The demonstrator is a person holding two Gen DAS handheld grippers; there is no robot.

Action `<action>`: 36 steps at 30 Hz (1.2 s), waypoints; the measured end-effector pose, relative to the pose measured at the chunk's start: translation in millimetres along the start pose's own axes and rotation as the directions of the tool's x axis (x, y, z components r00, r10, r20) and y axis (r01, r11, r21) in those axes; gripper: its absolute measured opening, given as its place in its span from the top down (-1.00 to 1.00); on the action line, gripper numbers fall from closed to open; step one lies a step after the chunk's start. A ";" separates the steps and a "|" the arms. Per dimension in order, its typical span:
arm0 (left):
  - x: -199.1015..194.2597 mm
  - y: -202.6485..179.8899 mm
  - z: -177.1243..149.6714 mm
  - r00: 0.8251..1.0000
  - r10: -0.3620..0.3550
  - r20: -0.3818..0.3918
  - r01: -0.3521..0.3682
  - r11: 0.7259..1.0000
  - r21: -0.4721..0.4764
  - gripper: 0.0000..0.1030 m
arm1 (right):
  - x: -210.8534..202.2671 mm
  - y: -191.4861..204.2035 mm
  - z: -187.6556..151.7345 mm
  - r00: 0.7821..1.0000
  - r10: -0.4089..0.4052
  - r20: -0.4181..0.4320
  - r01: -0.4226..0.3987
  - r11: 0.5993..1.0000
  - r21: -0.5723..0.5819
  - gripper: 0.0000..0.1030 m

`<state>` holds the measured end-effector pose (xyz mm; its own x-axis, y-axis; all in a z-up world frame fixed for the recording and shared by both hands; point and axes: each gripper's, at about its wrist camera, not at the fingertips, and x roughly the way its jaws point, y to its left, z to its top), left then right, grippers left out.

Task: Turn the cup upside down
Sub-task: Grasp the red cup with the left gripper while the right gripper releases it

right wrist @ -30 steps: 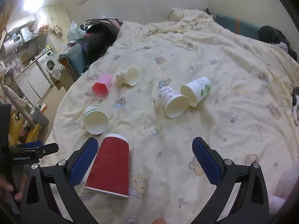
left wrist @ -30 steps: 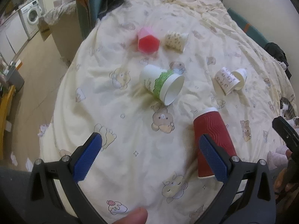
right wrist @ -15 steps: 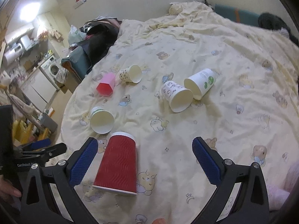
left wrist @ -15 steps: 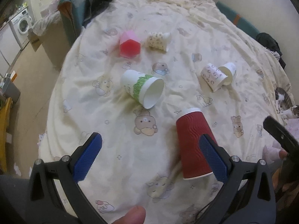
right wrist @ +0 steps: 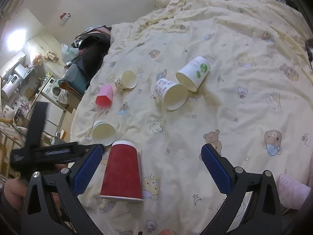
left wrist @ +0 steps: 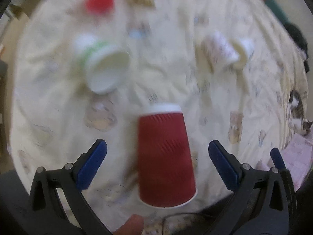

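Observation:
A red ribbed paper cup [left wrist: 164,156] stands upside down on the yellow bedspread [left wrist: 49,117]; it also shows in the right wrist view [right wrist: 122,170]. My left gripper [left wrist: 156,152] is open and the red cup lies between its blue pads, not touching them. The left wrist view is blurred. My right gripper [right wrist: 151,160] is open and empty, with the red cup just inside its left pad [right wrist: 86,168]. The left gripper's body [right wrist: 49,152] shows at the left in the right wrist view.
Several other cups lie on their sides: a white-green one [left wrist: 101,66] [right wrist: 103,133], a pink one [left wrist: 99,2] [right wrist: 104,96], a patterned small one [right wrist: 126,80], and two white ones together [right wrist: 171,94] [right wrist: 193,72]. The bed's edge drops off at the left [right wrist: 78,105].
My left gripper has swung right and closer, so the red cup now sits centred between its pads. The right gripper has drifted a little; the cups have not moved.

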<state>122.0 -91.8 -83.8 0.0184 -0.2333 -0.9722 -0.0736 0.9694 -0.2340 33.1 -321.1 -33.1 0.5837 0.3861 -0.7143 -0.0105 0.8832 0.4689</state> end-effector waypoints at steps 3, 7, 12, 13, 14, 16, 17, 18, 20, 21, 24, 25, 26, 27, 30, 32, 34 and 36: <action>14.6 0.1 10.7 0.999 0.009 -0.033 -0.010 0.999 -0.041 -0.99 | 3.8 -3.5 1.1 1.000 0.013 -0.021 -0.013 1.000 0.018 -1.00; 34.8 1.8 21.2 0.994 -0.028 -0.109 0.019 0.996 -0.082 -0.76 | 5.7 -6.6 2.3 0.999 0.035 -0.038 -0.034 0.999 0.037 -1.00; 48.5 -0.6 24.3 0.988 0.019 -0.152 -0.029 0.997 -0.065 -0.56 | 10.0 -9.9 2.3 0.997 0.042 -0.062 -0.039 0.998 0.051 -1.00; 51.0 1.0 24.1 0.987 0.023 -0.159 -0.034 0.997 -0.070 -0.56 | 10.4 -10.6 2.5 0.997 0.042 -0.064 -0.039 0.998 0.054 -1.00; 53.1 1.9 24.3 0.987 0.022 -0.162 -0.035 0.997 -0.074 -0.56 | 10.4 -11.1 2.7 0.997 0.043 -0.065 -0.039 0.998 0.057 -1.00; 57.5 4.7 25.1 0.986 0.017 -0.167 -0.032 0.996 -0.084 -0.22 | 10.2 -11.4 2.9 0.997 0.047 -0.065 -0.043 0.997 0.061 -1.00; 58.4 6.6 24.6 0.985 0.001 -0.174 -0.018 0.995 -0.097 -0.23 | 10.1 -11.3 2.9 0.997 0.049 -0.064 -0.045 0.997 0.061 -1.00; 57.1 6.8 23.7 0.986 -0.003 -0.166 -0.013 0.995 -0.095 -0.23 | 10.4 -11.3 2.9 0.997 0.047 -0.064 -0.044 0.997 0.059 -1.00; 44.2 -0.3 20.1 0.994 -0.001 -0.111 -0.002 1.000 -0.028 -0.22 | 11.5 -11.2 2.7 0.997 0.041 -0.069 -0.037 0.998 0.053 -1.00; 38.4 1.0 19.8 0.996 -0.009 -0.094 0.008 1.000 -0.011 -0.22 | 12.3 -11.5 2.2 0.997 0.037 -0.073 -0.034 0.998 0.052 -1.00; 16.7 2.4 13.8 0.997 -0.060 -0.049 0.061 0.998 0.016 -0.21 | 13.9 -12.1 1.9 0.996 0.032 -0.078 -0.027 0.998 0.056 -1.00; 6.1 5.4 11.2 0.997 -0.069 -0.017 0.069 0.997 0.023 -0.21 | 14.4 -11.6 1.5 0.996 0.029 -0.079 -0.025 0.998 0.055 -1.00; -0.9 8.1 9.1 0.997 -0.071 0.004 0.071 0.997 0.025 -0.21 | 15.0 -10.9 1.4 0.996 0.028 -0.080 -0.024 0.998 0.053 -1.00; -9.7 12.6 9.1 0.996 -0.083 0.027 0.083 0.996 0.027 -0.21 | 15.9 -9.7 1.5 0.996 0.027 -0.081 -0.023 0.999 0.049 -1.00; -38.5 31.3 2.9 0.988 -0.103 0.118 0.097 0.994 0.054 -0.21 | 19.9 -5.2 -0.1 0.995 0.033 -0.092 -0.030 0.999 0.037 -1.00; -53.2 45.7 0.1 0.978 -0.123 0.168 0.114 0.992 0.062 -0.21 | 23.9 -1.3 -1.1 0.993 0.059 -0.105 -0.056 0.998 0.037 -1.00; -69.2 58.0 -9.7 0.966 -0.118 0.230 0.101 0.991 0.086 -0.21 | 28.7 5.1 -3.7 0.987 0.097 -0.128 -0.095 0.995 0.028 -1.00; -76.0 61.0 -14.7 0.953 -0.123 0.277 0.098 0.990 0.104 -0.21 | 34.2 14.1 -7.0 0.975 0.153 -0.161 -0.152 0.988 0.014 -1.00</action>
<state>101.5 -16.0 -24.2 0.3029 -0.3209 -0.8974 0.0330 0.9446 -0.3267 47.2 -293.7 -54.5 0.4367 0.5543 -0.7086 -0.0880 0.8102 0.5795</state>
